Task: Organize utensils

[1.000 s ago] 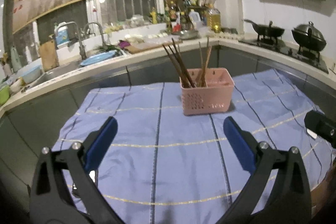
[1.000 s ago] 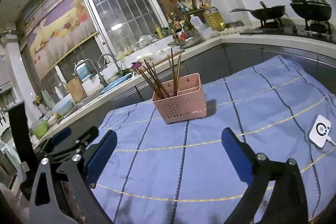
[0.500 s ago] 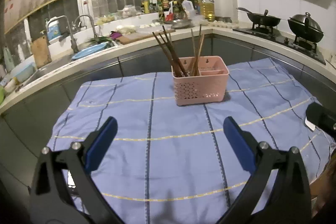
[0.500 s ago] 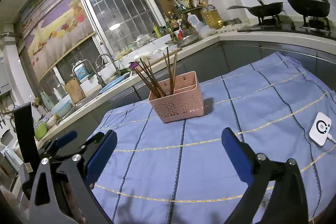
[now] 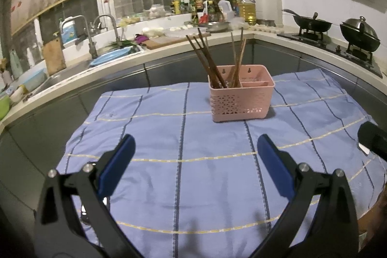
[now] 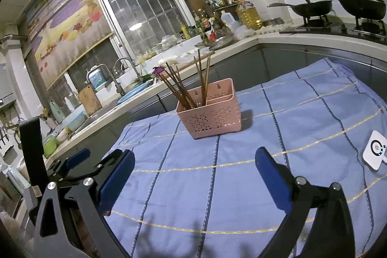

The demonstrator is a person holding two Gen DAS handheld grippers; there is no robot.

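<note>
Both tongs, left gripper (image 5: 193,151) & right gripper (image 6: 194,163), gape empty above blue cloth (image 5: 183,185). Pink caddy (image 5: 240,96) sits ahead, centre; chopsticks (image 5: 212,62) lean in its left compartment. No loose utensils visible; probably finished, so retreat w/o nudging caddy.

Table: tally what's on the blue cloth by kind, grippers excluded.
Pink basket: 1
Chopsticks, standing in the basket: about 7, overlap makes the count unsure
White square device: 1
Total: about 9, all on the blue cloth
</note>
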